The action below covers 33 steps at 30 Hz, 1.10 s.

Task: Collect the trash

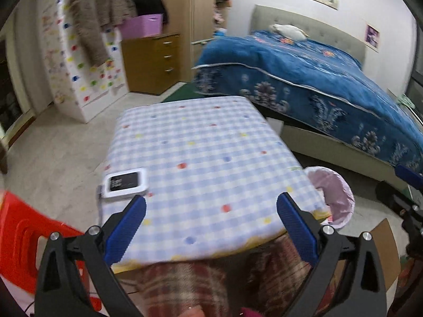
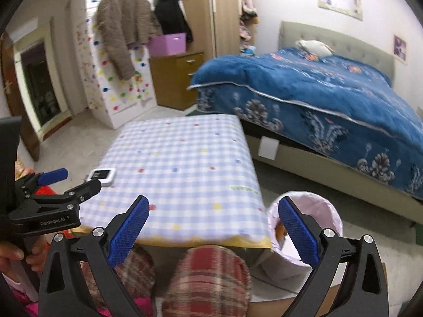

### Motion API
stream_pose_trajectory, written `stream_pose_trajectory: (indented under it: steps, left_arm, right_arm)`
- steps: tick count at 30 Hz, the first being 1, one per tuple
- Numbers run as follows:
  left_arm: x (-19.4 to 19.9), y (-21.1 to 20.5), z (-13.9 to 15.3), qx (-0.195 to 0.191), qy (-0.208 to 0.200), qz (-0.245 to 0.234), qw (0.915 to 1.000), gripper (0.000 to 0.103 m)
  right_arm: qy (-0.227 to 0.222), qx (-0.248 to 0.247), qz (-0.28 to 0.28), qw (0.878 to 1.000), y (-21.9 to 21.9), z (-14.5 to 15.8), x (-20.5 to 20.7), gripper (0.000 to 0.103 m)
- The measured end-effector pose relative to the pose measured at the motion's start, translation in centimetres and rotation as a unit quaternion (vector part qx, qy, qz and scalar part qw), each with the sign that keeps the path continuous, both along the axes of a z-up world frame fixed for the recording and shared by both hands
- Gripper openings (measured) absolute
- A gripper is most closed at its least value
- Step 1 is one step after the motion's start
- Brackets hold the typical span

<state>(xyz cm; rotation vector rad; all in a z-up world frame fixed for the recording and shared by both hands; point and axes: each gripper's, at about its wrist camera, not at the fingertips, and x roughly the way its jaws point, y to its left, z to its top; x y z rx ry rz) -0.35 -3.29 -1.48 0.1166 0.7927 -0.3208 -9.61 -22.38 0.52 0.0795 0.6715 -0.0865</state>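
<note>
A small table with a blue checked cloth (image 1: pixel 201 158) stands in front of me; it also shows in the right wrist view (image 2: pixel 182 169). A bin with a pink liner (image 1: pixel 335 198) stands at its right near corner, on the floor (image 2: pixel 317 211). My left gripper (image 1: pixel 211 224) is open and empty above the table's near edge. My right gripper (image 2: pixel 212 224) is open and empty above the near right corner, its right finger in front of the bin. The left gripper also shows at the left of the right wrist view (image 2: pixel 71 182). No loose trash shows on the table.
A white pack of wipes with a black label (image 1: pixel 125 182) lies at the table's left near edge (image 2: pixel 102 175). A bed with a blue quilt (image 1: pixel 317 79) fills the right. A red plastic stool (image 1: pixel 23 237) is at lower left. My knees in plaid (image 2: pixel 211 280) are below.
</note>
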Motion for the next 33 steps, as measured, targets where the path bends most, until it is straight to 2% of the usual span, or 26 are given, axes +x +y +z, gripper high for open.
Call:
stream_pose_trajectory:
  steps: [4,12,33]
  left_arm:
    - [-0.7,2.8,0.4,0.003,-0.005,0.03,0.9995,0.096]
    - [-1.0,6.0,1.0,0.004,-0.01,0.059,0.9982,0.096]
    - [-0.2,5.8,0.4,0.006,-0.002,0.054,0.9985,0.096]
  right_arm:
    - [-0.011,-0.003,0.021,1.0,2.0,0.8,0.6,0.097]
    - [-0.023,-0.011,0.051,0.998,4.8,1.8,1.4,0.097]
    - [-0.007,-0.021,0.045,0.999,4.6,0.7,2.4,0.097]
